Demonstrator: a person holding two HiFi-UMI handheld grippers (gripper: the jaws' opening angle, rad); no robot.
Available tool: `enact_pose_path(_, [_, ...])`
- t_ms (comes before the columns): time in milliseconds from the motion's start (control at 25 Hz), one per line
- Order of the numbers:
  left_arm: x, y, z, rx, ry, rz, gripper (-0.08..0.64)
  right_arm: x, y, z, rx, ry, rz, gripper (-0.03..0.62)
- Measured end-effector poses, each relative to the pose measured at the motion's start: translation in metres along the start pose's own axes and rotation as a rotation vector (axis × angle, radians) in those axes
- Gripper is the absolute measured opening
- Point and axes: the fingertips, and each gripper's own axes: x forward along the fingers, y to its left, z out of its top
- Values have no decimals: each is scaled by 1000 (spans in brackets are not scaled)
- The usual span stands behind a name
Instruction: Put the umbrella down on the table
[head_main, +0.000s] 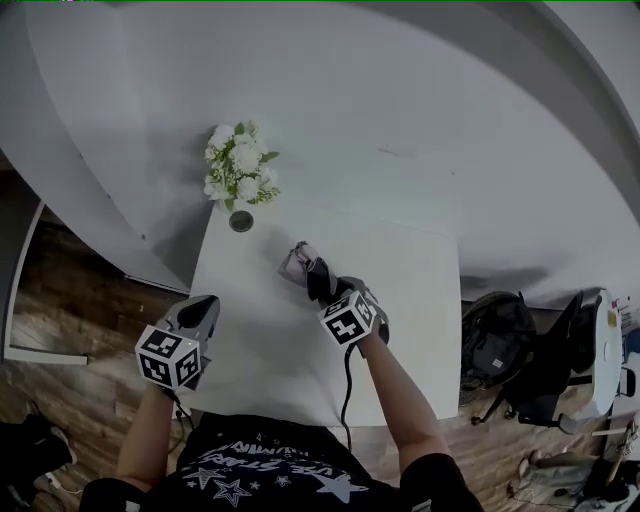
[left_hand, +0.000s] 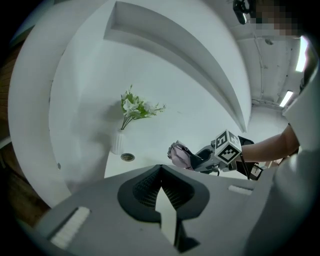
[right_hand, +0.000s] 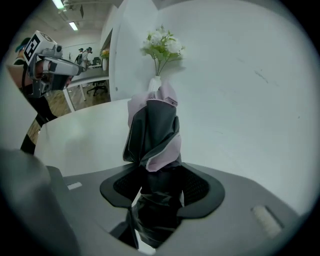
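A folded pink and black umbrella (head_main: 298, 264) is clamped in my right gripper (head_main: 318, 282), which is shut on it over the middle of the white table (head_main: 410, 300). In the right gripper view the umbrella (right_hand: 152, 130) sticks out from between the pads (right_hand: 200, 187), pointing down at the tabletop. The left gripper view shows the umbrella (left_hand: 180, 155) just above the table, apart from the surface. My left gripper (head_main: 200, 312) hovers at the table's left edge, shut with nothing in it (left_hand: 160, 172).
A white vase of white flowers (head_main: 240, 168) stands at the table's back left corner, with a small round dish (head_main: 241, 221) beside it. A curved white wall (head_main: 400, 100) backs the table. A dark backpack (head_main: 495, 340) lies on the floor at right.
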Motion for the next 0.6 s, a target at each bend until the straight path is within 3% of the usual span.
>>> enact_pose_path(360, [16,0,-12,-18,23,76,3,39,-8,0,-119,50,59,242])
enact_pose_path(600, [17,7,-17,-42,33,99,3,52,-7,3,-147,64,73,244])
